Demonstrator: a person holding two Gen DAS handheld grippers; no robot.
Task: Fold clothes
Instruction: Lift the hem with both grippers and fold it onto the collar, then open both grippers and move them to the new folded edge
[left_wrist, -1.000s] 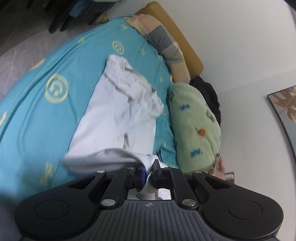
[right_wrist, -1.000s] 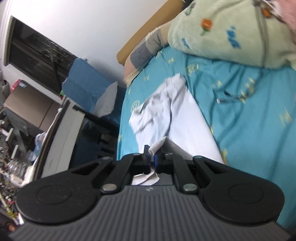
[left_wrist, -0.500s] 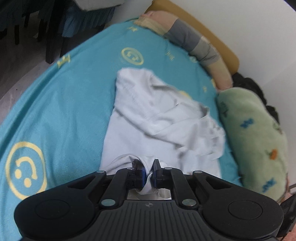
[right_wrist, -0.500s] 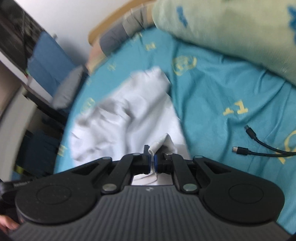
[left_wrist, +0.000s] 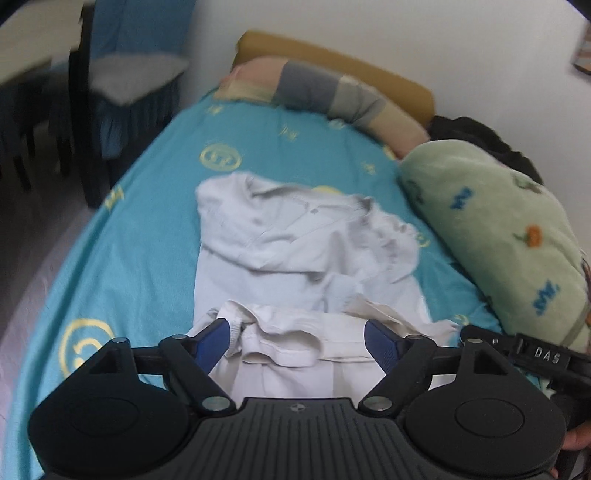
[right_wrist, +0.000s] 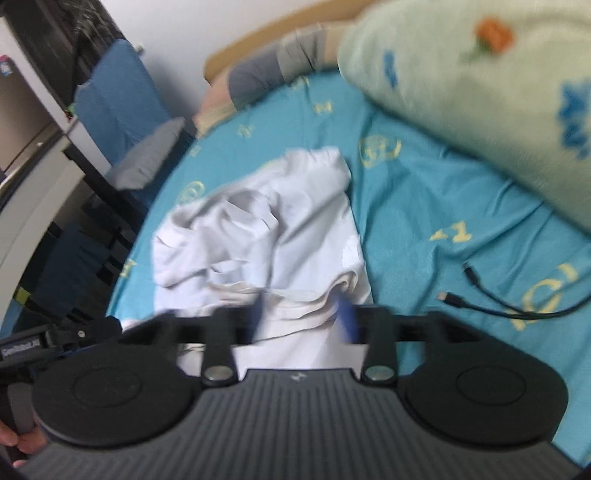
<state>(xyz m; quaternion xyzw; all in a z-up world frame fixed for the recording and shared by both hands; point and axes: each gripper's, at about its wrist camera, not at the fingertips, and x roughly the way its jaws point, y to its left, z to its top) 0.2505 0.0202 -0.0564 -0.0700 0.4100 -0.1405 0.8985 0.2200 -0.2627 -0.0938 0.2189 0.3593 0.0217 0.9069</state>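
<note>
A white garment (left_wrist: 295, 251) lies crumpled lengthwise on the turquoise bed sheet (left_wrist: 147, 221), its near hem bunched in a roll. My left gripper (left_wrist: 297, 334) hovers low over that roll. Its jaws are opening, and the blue pads (left_wrist: 212, 341) stand wide on either side of the cloth without pressing it. In the right wrist view the same garment (right_wrist: 258, 229) rests on the sheet (right_wrist: 424, 206). My right gripper (right_wrist: 301, 315) is blurred. Its jaws are opening too, with the bunched hem lying loose between them.
A pale green blanket (left_wrist: 498, 236) (right_wrist: 480, 74) bulks along the wall side of the bed. A striped pillow (left_wrist: 325, 92) lies against the headboard. Black cables (right_wrist: 498, 302) rest on the sheet right of the garment. A blue-covered chair (left_wrist: 122, 74) stands off the bed's left side.
Both grippers held the garment's hem pinched shut. They came down toward the bed and levelled out, and both sets of jaws have now spread, leaving the hem on the garment.
</note>
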